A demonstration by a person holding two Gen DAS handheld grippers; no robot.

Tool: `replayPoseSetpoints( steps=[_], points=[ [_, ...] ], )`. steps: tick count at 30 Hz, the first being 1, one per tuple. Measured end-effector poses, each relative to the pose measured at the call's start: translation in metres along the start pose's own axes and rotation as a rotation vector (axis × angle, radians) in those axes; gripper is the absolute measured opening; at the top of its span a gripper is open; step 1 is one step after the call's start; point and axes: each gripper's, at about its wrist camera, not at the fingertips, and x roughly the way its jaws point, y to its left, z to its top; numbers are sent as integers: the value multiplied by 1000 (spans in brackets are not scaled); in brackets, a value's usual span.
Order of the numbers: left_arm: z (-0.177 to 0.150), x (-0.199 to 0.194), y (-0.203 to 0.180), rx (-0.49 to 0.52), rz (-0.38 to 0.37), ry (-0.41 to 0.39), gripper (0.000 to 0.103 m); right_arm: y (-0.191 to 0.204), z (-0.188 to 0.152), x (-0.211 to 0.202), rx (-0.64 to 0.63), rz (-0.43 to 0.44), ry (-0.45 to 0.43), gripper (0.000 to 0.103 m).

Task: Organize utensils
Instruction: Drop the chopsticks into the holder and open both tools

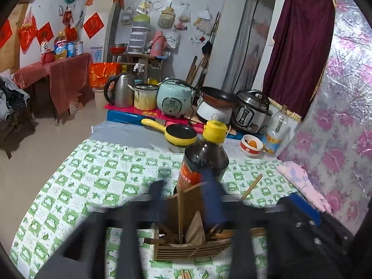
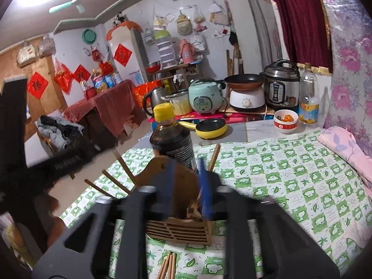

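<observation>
Directly ahead of your fingers stands the wooden utensil holder (image 1: 186, 244), its tall back panel rising between them. Chopsticks (image 2: 116, 181) fan out of it to the left in the right wrist view, and one chopstick (image 1: 252, 184) leans out on the right in the left wrist view; these block a sideways pass close to the holder. Just behind the holder, the dark sauce bottle (image 1: 204, 155) with a yellow cap blocks straight forward travel. Loose chopsticks (image 2: 168, 265) lie on the table (image 2: 290, 174) in front of the holder. To the right of the holder, the checked cloth is open as far as the pink cloth (image 2: 344, 148) by the wall. Beyond the bottle, the yellow pan (image 1: 176, 133) and red-and-white bowl (image 1: 251, 145) close off the far edge.
</observation>
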Motion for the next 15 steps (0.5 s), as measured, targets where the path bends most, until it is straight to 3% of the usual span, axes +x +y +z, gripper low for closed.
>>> replayPoseSetpoints(
  steps=[3,6,15],
  points=[
    [0,-12,-5,12,54,-54,85,-1,3,-13,2,-5,-33,46],
    [2,-24,-3,-4,59,-71,92,-2,5,-23,12,-1,-56,51],
    [-1,-47,16,-79,104,-95,97,-2,4,-55,24,1,-124,76]
  ],
)
